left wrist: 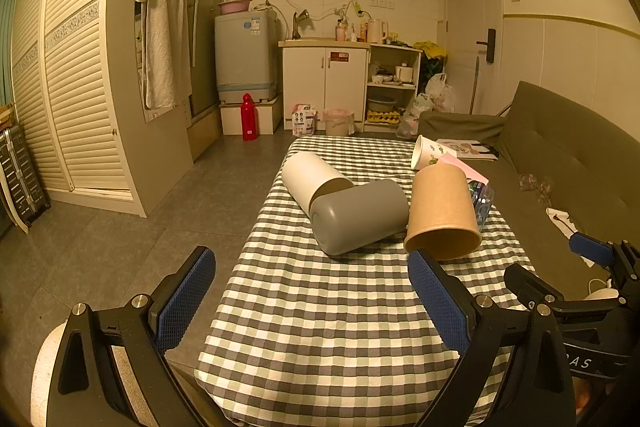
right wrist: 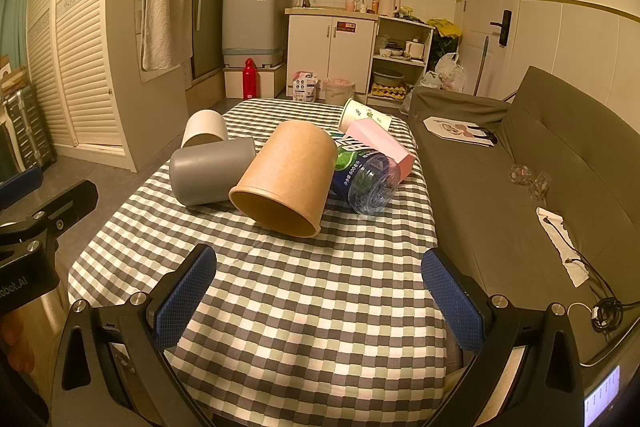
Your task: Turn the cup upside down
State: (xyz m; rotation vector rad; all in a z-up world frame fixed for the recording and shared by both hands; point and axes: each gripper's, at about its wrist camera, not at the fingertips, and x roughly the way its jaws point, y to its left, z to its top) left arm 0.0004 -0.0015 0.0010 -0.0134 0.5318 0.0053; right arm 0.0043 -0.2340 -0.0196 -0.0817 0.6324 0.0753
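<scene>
A brown paper cup (left wrist: 442, 211) (right wrist: 286, 177) lies tilted on its side on the checked tablecloth (left wrist: 320, 307) (right wrist: 312, 307), mouth toward me, leaning on a plastic bottle (right wrist: 366, 179). A grey cup (left wrist: 358, 217) (right wrist: 210, 171) and a white cup (left wrist: 310, 177) (right wrist: 204, 129) lie on their sides to its left. A printed paper cup (left wrist: 430, 151) (right wrist: 360, 115) lies further back. My left gripper (left wrist: 312, 295) is open and empty, short of the grey cup. My right gripper (right wrist: 320, 291) is open and empty, short of the brown cup.
A pink box (right wrist: 382, 143) lies behind the bottle. A grey-green sofa (right wrist: 520, 163) runs along the table's right side with papers and a cable on it. The floor drops off at the table's left edge. The kitchen cabinet (left wrist: 324, 83) stands beyond.
</scene>
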